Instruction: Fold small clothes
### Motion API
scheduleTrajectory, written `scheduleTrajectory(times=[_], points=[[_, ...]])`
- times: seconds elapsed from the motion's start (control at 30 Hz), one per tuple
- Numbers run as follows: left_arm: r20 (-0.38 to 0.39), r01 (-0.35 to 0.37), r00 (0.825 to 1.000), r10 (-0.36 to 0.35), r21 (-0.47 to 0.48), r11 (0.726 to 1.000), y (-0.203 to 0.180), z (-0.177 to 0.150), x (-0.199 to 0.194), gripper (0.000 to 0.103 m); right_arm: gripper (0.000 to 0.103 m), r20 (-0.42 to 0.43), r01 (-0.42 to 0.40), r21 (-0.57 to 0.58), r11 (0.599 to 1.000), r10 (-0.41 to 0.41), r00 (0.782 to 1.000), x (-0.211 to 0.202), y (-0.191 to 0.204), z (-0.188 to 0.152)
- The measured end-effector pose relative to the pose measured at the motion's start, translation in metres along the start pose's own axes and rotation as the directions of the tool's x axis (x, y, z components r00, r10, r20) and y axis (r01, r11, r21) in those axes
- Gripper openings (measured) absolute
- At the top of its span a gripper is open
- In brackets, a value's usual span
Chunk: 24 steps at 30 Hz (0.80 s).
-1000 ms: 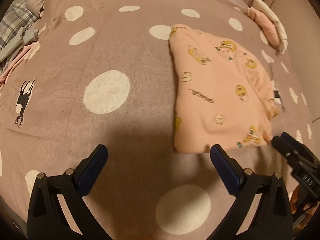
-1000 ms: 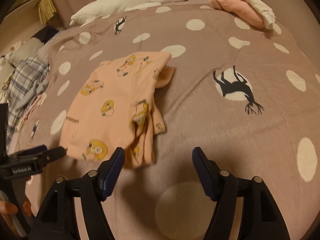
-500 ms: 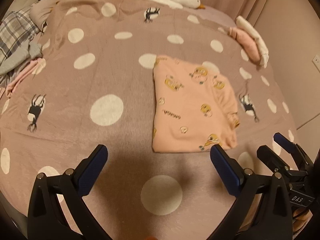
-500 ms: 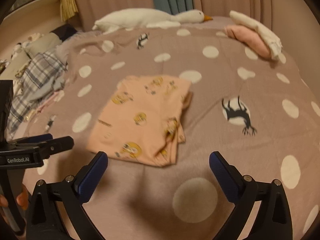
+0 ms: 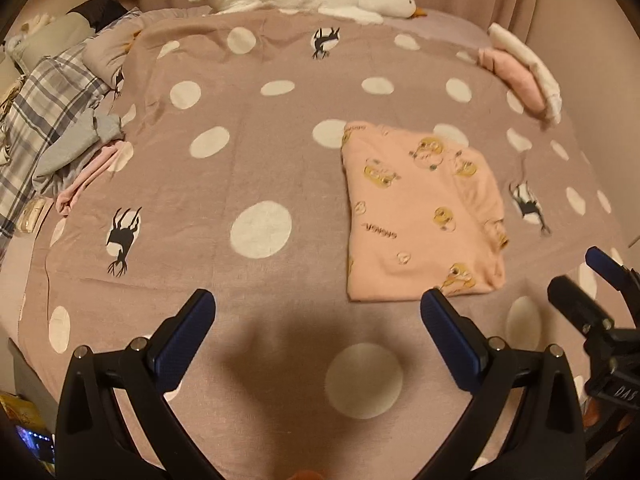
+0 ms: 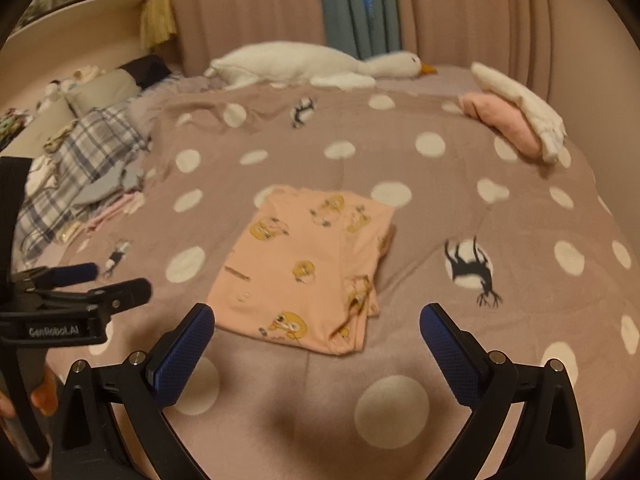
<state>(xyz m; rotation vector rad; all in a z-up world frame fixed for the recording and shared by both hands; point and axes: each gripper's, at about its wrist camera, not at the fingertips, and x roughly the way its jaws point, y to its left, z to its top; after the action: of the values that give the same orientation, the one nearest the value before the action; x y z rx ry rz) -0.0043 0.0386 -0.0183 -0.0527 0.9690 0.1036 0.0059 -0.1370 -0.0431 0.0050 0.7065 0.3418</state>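
You've pulled both tongs, left (image 5: 316,312) and right (image 6: 316,326), back and spread empty, leaving the peach cartoon-print cotton garment (image 5: 420,216) folded on the polka-dot bed (image 5: 260,168); likely finished.

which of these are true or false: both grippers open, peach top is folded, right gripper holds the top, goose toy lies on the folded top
Left gripper and right gripper are both open: true.
The peach top lies folded on the bedspread: true.
The right gripper holds the top: false, its fingers are spread and empty, short of the top.
The goose toy lies on the folded top: false, it lies at the far edge of the bed, apart from the top.
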Motion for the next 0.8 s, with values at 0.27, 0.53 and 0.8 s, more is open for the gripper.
scheduleTrajectory(times=[0.27,0.53,0.8], points=[[-0.009,0.014,1.000,-0.014,-0.007,1.000,0.0028,-0.0031,0.0026,0.103,0.102,0.001,-0.009,0.053,0.999,0.009,1.000,-0.0025,-0.0055,-0.0014],[0.000,0.021,1.000,-0.021,-0.016,1.000,0.0019,-0.0003,0.0001,0.103,0.102,0.011,-0.010,0.037,0.999,0.009,1.000,-0.0045,-0.0033,0.0015],[0.004,0.028,1.000,-0.028,-0.007,1.000,-0.0010,0.0002,0.0001,0.103,0.102,0.007,-0.009,0.026,1.000,0.008,1.000,-0.0023,-0.0015,0.0020]])
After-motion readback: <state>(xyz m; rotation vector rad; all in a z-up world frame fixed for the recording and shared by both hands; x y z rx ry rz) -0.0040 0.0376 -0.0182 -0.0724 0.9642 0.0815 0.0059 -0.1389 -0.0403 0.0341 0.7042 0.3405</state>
